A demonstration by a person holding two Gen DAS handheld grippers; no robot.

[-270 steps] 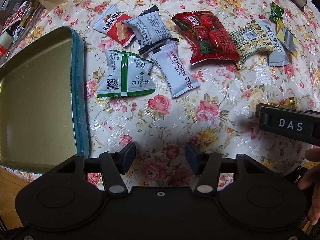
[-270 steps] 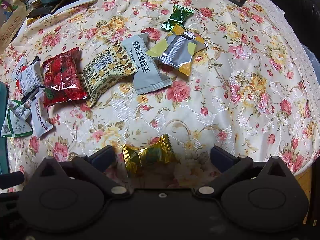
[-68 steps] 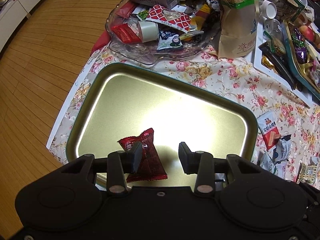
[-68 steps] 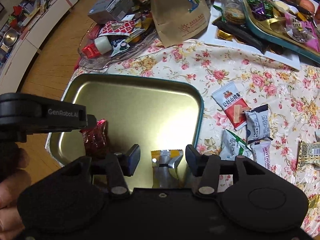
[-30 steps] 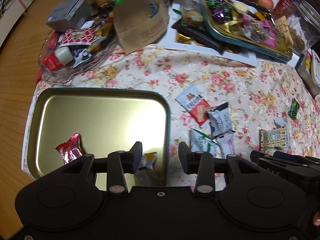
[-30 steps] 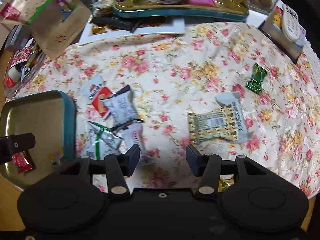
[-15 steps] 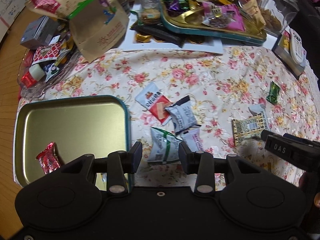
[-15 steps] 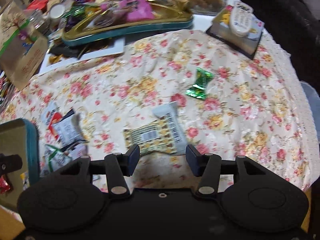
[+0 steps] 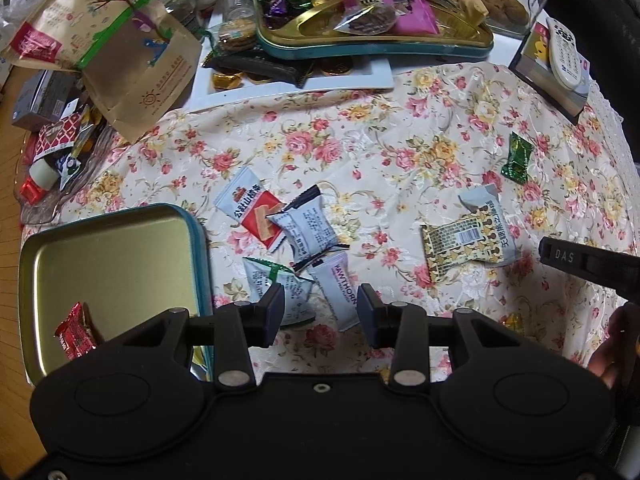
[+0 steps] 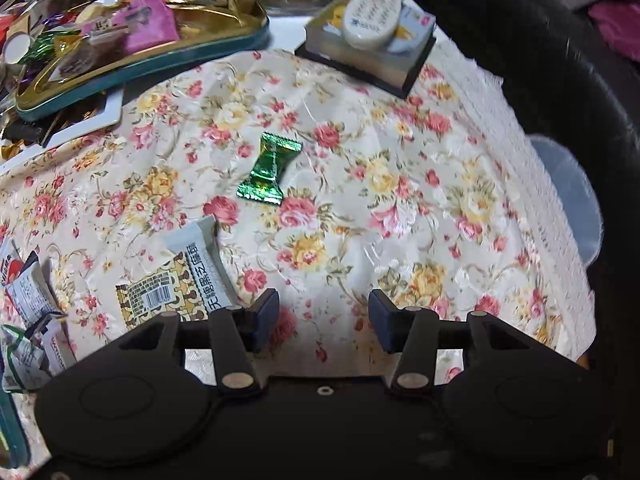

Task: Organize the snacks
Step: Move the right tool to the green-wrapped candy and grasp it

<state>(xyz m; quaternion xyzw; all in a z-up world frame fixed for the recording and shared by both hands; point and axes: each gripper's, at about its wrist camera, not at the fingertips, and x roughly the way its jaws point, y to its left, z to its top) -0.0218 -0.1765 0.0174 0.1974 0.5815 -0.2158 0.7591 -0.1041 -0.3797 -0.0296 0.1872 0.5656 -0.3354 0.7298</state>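
Note:
My left gripper [image 9: 320,308] is open and holds nothing. It hovers over a white HAWTHORN packet [image 9: 340,296] and a green-and-white packet [image 9: 276,286]. To its left is the gold tin tray [image 9: 112,248] with a red snack [image 9: 74,332] in it. A red-and-white packet [image 9: 250,210] and a grey packet [image 9: 308,228] lie further back. My right gripper [image 10: 323,320] has nothing between its jaws, which are closing slightly above bare cloth. Beyond it lies a green candy [image 10: 270,174]. A yellow patterned packet [image 10: 160,300] lies to its left.
A full sweets tin [image 9: 372,48], a brown paper bag [image 9: 132,60] and a glass dish [image 9: 52,184] crowd the back and left. A remote on a box [image 10: 372,20] sits at the back right. The cloth's lace edge [image 10: 532,208] drops off on the right.
Both grippers have swung right, away from the tin tray and out over the floral cloth. The red snack and a yellow-silver one now lie in the tray, released.

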